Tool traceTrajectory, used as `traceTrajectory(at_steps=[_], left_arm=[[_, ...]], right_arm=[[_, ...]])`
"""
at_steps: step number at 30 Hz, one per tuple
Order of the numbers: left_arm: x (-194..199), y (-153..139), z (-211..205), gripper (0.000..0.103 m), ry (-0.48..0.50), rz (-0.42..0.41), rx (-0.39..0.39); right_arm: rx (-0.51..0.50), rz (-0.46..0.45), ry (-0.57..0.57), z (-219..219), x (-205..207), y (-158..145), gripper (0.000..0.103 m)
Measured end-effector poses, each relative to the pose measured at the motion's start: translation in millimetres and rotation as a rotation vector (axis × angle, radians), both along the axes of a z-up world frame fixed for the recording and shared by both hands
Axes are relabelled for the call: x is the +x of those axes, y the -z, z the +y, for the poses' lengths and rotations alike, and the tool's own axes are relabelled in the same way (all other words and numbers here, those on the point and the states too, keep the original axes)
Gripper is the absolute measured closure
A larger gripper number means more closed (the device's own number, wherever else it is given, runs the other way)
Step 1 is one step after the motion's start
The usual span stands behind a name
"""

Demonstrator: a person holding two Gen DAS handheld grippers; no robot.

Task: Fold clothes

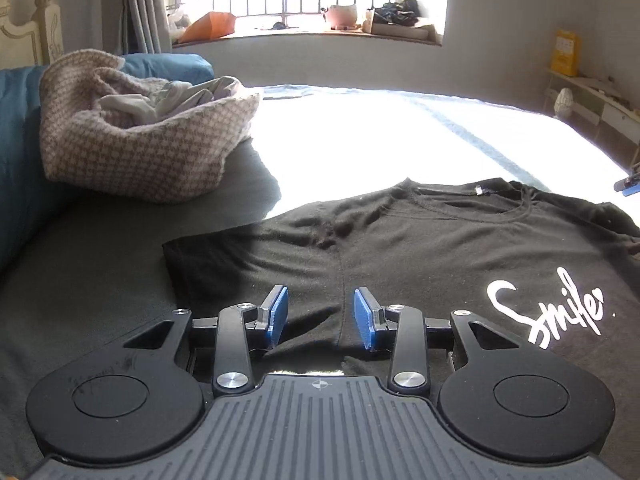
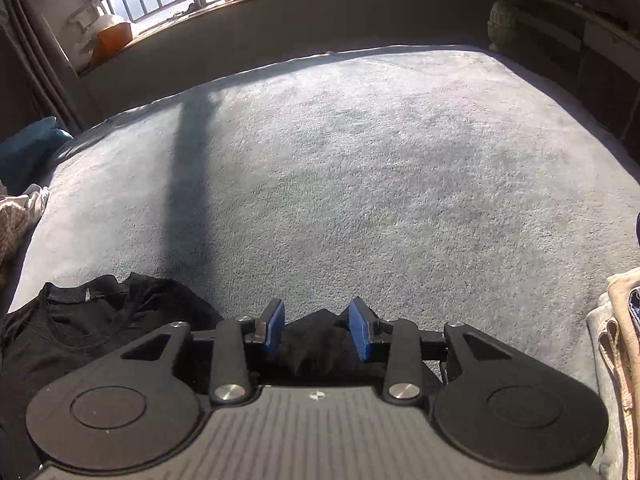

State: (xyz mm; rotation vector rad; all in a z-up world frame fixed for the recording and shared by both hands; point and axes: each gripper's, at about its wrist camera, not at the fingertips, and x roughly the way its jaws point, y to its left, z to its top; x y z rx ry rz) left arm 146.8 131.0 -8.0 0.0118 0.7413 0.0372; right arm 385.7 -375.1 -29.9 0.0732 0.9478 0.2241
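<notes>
The black T-shirt [image 1: 420, 248] lies flat on the bed [image 2: 360, 160] under the spread left gripper [image 1: 320, 316], while the right gripper [image 2: 316, 330], also spread, straddles its sleeve and risks closing on only 1 layer, dragging it crooked.

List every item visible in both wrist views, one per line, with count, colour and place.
Black cotton T-shirt with white "Smile" script: one, spread flat on the bed, nearest the grippers.
Grey fleece bed cover: one, under everything.
Brown-and-white houndstooth knit garment: one, heaped at left, pale clothes bundled in it.
Teal pillow: one, behind the heap.
Beige folded clothes: one stack, right edge.
Orange bag: one, window sill.
Yellow box: one, right shelf.
Left gripper: blue pads, open over the shirt.
Right gripper: blue pads, open around black fabric.
</notes>
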Motion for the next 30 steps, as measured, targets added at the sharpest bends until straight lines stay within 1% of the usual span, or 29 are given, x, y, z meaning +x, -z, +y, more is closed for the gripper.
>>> traceTrajectory(at_steps=[1,3,5,7,9,12,14,15,16,19,21,24,26,27,28,29,30], left_arm=[[9.5,-4.3,-15.1,0.065,0.033,0.022,0.020],[27.8,-11.0,-45.6,0.065,0.095,0.061,0.049],[42.8,-10.5,-77.4,0.065,0.147,0.080,0.041],[53.3,-3.7,-106.6,0.065,0.184,0.075,0.013],[58.2,11.0,-134.7,0.065,0.203,0.054,-0.015],[60.9,34.1,-169.2,0.065,0.198,0.013,-0.052],[62.2,46.0,-184.3,0.065,0.179,0.006,-0.107],[61.7,51.5,-190.8,0.065,0.173,0.000,-0.118],[60.4,55.3,-196.6,0.065,0.166,-0.007,-0.113],[56.3,64.7,-209.2,0.065,0.141,-0.020,-0.090],[52.6,67.4,-207.1,0.065,0.118,-0.032,-0.091],[48.9,73.5,-204.0,0.065,0.091,-0.040,-0.101],[48.9,79.9,-202.4,0.065,0.076,-0.025,-0.114],[48.5,83.3,-201.9,0.065,0.071,-0.019,-0.119],[47.7,86.4,-201.7,0.065,0.069,-0.021,-0.122],[46.7,88.9,-201.6,0.065,0.068,-0.026,-0.124],[45.6,90.8,-201.5,0.065,0.068,-0.033,-0.126]], right_arm=[[-0.009,-0.005,-0.004,-5.3,-1.3,3.3,0.056],[-0.016,-0.014,0.014,-16.8,0.5,10.6,0.055],[0.005,-0.001,0.059,-32.4,9.8,21.2,0.055],[0.072,0.045,0.078,-43.2,20.2,33.5,0.055],[0.128,0.090,0.070,-47.6,27.3,44.6,0.055],[0.142,0.111,0.030,-42.1,28.0,54.0,0.055],[0.107,0.096,-0.004,-37.6,23.2,54.2,0.067],[0.087,0.082,-0.030,-35.7,19.5,53.4,0.093],[0.074,0.065,-0.048,-35.1,15.6,52.0,0.099],[0.051,-0.043,-0.038,-37.1,-1.5,34.3,0.100],[0.098,-0.104,-0.079,-31.0,-18.2,14.4,0.099],[0.138,-0.145,-0.219,-3.1,-49.3,-7.2,0.099],[0.170,-0.118,-0.337,19.4,-66.5,-8.7,0.097],[0.190,-0.078,-0.403,30.3,-73.2,-6.7,0.094],[0.193,-0.039,-0.452,39.3,-78.8,-3.3,0.081],[0.178,-0.021,-0.491,46.3,-86.1,-0.4,0.065],[0.159,-0.021,-0.531,50.9,-94.7,0.9,0.063]])
